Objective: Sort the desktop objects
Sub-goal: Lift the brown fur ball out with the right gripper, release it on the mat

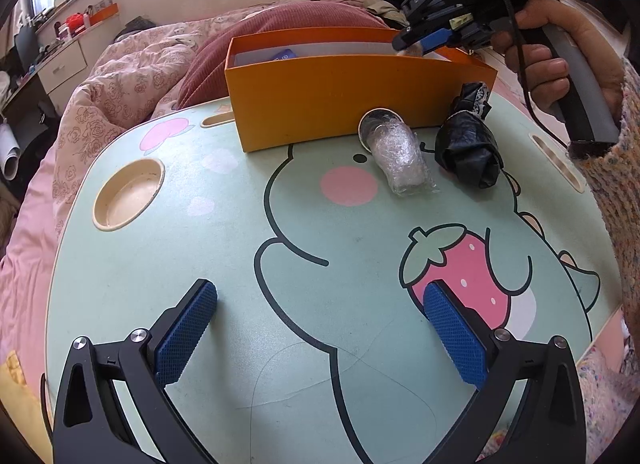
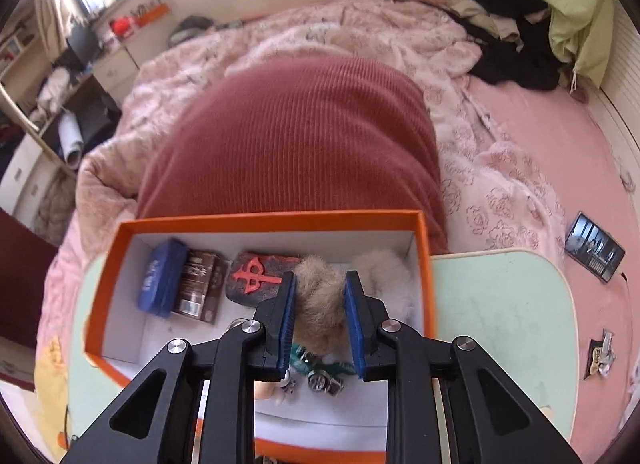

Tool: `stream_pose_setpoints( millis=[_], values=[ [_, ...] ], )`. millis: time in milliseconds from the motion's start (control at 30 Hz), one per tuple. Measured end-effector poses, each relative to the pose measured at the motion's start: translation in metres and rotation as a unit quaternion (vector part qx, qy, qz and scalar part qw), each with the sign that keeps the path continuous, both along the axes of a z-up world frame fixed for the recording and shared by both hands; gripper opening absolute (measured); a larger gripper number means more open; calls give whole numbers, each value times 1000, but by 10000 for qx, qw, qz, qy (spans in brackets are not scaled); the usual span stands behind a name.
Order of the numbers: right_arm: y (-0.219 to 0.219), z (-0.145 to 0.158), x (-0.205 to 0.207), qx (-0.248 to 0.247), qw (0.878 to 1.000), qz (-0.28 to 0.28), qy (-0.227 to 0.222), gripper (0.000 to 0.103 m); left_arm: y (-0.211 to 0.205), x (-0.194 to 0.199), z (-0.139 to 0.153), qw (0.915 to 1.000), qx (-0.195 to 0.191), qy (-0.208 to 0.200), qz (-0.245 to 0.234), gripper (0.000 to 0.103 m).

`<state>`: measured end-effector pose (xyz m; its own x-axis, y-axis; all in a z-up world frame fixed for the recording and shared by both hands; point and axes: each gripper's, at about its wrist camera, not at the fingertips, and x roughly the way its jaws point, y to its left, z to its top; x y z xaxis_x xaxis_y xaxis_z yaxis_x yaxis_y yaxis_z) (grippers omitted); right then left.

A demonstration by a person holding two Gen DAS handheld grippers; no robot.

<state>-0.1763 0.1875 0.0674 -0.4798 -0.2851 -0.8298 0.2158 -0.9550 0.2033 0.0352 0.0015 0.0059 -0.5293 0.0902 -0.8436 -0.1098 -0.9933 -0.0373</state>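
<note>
Between my right gripper's [image 2: 320,296] jaws sits a fur ball [image 2: 320,304], pinched over the orange box [image 2: 425,264]. Inside lie a blue case [image 2: 162,278], a brown pack [image 2: 200,284] and a dark stone [image 2: 258,278]. My left gripper [image 1: 320,320] is spread wide above the table [image 1: 224,264].

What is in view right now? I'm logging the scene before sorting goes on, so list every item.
orange box: 1, orange, table's far edge
fluffy pom-pom: 1, beige, in right gripper, over box
blue case: 1, blue, in box
brown pack: 1, brown, in box
dark pouch: 1, dark with red emblem, in box
wrapped cup: 1, clear wrap, on table
black bag: 1, black, beside cup
table: 1, mint green
left gripper: open
right gripper: shut on pom-pom
</note>
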Motion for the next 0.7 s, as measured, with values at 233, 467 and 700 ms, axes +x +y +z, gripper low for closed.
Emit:
stream_pose_setpoints(
  millis=[233, 467, 700],
  values=[
    [36, 47, 71, -765, 9949, 140, 644, 22, 0, 0, 0, 10000, 1, 0, -3, 103],
    [45, 10, 127, 155, 9987, 109, 470, 22, 0, 0, -1, 10000, 0, 1, -4, 103],
    [18, -23, 134, 90, 9985, 495, 225, 23, 0, 0, -1, 10000, 10, 2, -7, 103]
  ],
)
